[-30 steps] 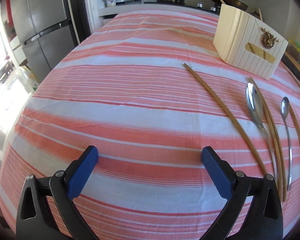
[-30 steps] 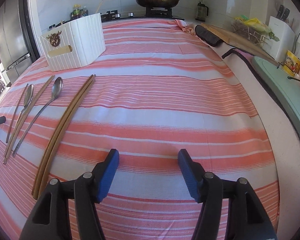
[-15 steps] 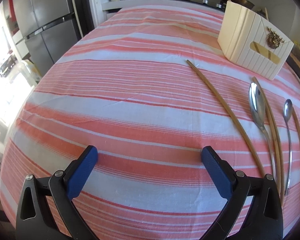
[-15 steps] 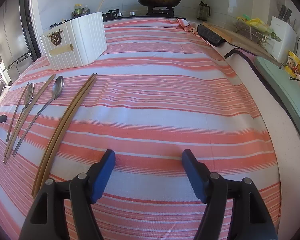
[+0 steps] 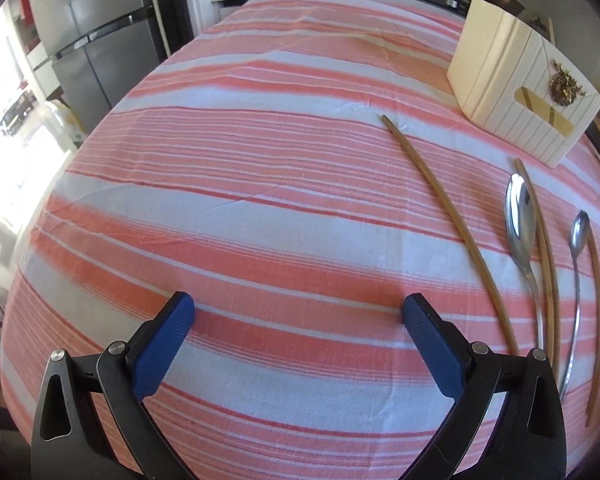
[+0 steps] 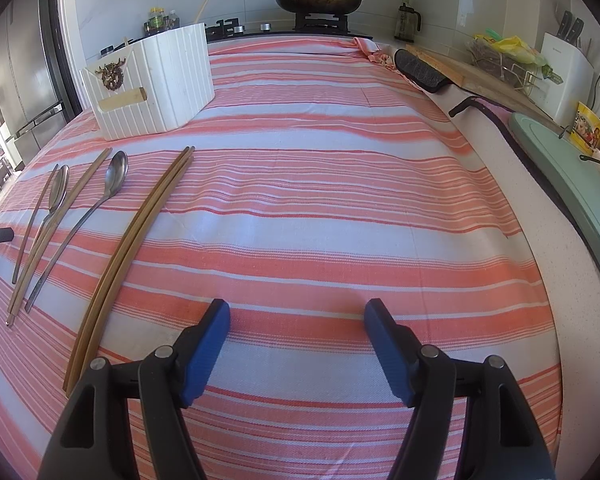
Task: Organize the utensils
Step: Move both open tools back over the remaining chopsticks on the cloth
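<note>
Left gripper (image 5: pixel 298 314): jaws wide apart, empty, above the striped cloth (image 5: pixel 260 184) on the bench. Right gripper (image 6: pixel 296 320): jaws apart, nothing between them, over bare cloth. To its left lie paired chopsticks (image 6: pixel 140 236), a long spoon (image 6: pixel 88 216), further chopsticks (image 6: pixel 56 236) and a second spoon (image 6: pixel 58 192). White utensil box (image 6: pixel 156 88) stands upright beyond them, near their far ends.

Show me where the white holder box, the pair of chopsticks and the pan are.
white holder box (image 6: pixel 180 76): right wrist view, ribbed side wall.
pair of chopsticks (image 6: pixel 140 232): right wrist view, middle.
pan (image 6: pixel 320 0): right wrist view, rim.
</note>
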